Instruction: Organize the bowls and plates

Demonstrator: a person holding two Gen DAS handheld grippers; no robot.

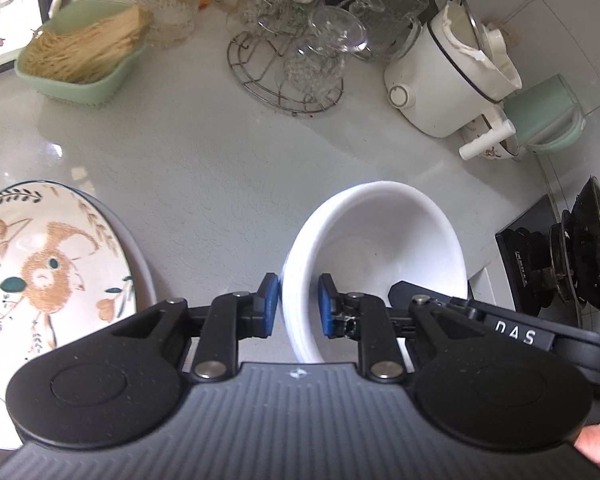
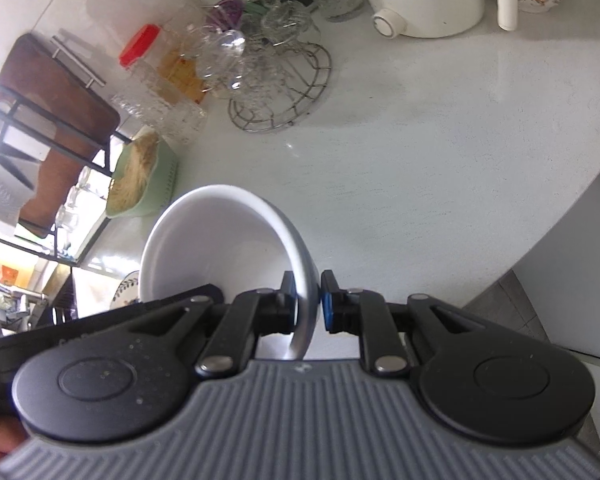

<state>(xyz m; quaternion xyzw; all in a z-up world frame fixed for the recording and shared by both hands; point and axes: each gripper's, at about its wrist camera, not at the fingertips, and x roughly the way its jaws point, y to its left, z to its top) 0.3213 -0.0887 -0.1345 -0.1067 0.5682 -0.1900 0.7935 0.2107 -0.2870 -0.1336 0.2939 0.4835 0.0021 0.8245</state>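
Note:
A plain white bowl (image 1: 380,232) hangs over the pale counter, held from two sides. My left gripper (image 1: 298,300) is shut on its left rim, one blue pad (image 1: 271,300) outside the wall and the other inside. My right gripper (image 2: 308,300) is shut on the opposite rim of the same bowl (image 2: 212,248). The right gripper's black housing (image 1: 512,330) shows behind the bowl in the left wrist view. A patterned plate (image 1: 48,272) with an orange and green motif lies on the counter at the left, stacked on another plate whose grey edge shows.
At the back of the counter (image 1: 220,152) stand a green basket of noodles (image 1: 80,52), a wire rack of glasses (image 1: 296,60), a white cooker (image 1: 440,80) and a green kettle (image 1: 548,116). A black stove (image 1: 560,264) is at the right.

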